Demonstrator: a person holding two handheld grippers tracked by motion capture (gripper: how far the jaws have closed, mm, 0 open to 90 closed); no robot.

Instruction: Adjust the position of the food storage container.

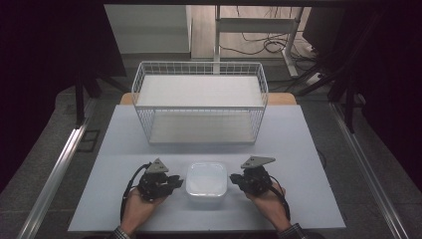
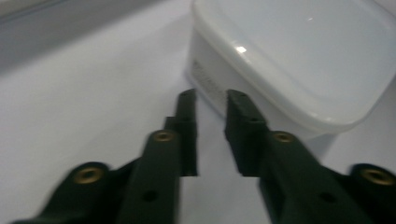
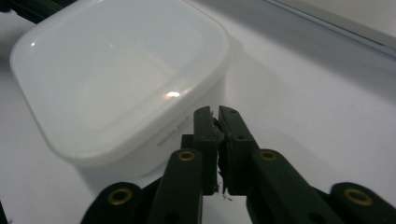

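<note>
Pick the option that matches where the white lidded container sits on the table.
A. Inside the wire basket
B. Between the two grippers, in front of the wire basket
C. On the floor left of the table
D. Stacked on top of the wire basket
B: in the high view the white lidded container sits on the table between the left gripper and the right gripper, nearer the person than the wire basket.

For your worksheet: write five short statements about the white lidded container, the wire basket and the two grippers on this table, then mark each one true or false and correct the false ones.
1. The white container sits between the left gripper and the right gripper. True.
2. The container has no lid. False: a white lid covers it.
3. The wire basket stands beyond the container. True.
4. The container lies inside the basket. False: it rests on the table, nearer the person.
5. The left gripper clamps the container. False: its jaws stand slightly apart, nothing between them.
</note>
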